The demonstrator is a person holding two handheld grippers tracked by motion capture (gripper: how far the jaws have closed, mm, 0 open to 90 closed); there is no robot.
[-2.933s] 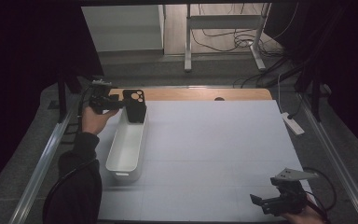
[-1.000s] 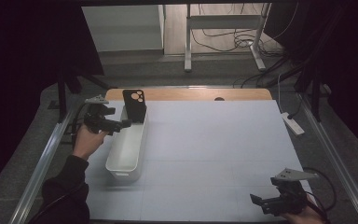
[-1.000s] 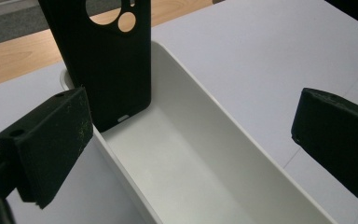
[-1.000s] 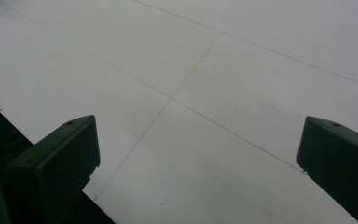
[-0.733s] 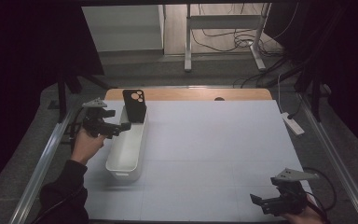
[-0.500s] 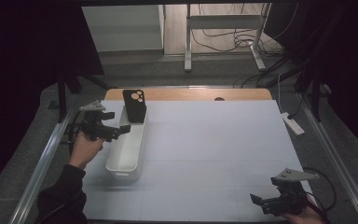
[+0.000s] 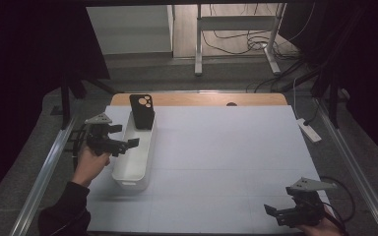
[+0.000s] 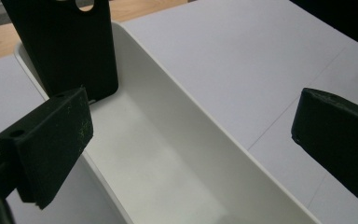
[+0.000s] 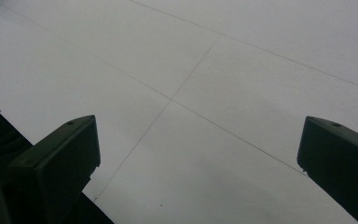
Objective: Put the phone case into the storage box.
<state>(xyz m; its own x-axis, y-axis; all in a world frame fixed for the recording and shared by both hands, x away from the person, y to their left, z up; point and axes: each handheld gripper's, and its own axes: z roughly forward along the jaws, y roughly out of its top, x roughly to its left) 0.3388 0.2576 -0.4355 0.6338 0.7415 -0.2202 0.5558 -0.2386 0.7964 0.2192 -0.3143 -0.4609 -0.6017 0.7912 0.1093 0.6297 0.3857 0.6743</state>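
A black phone case [image 7: 142, 111] [image 8: 63, 44] stands upright at the far end of a long white bin [image 7: 134, 152] [image 8: 168, 154] on the left of the table. My left gripper [image 7: 128, 144] [image 8: 191, 140] hovers over the bin's left rim, nearer than the case, jaws wide apart and empty. My right gripper [image 7: 280, 214] [image 9: 198, 158] rests low at the table's front right corner, open over bare white surface.
The white table cover [image 7: 226, 157] runs to a wooden strip [image 7: 202, 99] at the far edge. A white power strip [image 7: 308, 130] lies off the right side. Metal rails [image 7: 44, 172] flank the table, and cables trail on the floor behind.
My left gripper has let go of the phone case, which now stands in the bin, and has drawn back toward the person along the bin. The right gripper has stayed still.
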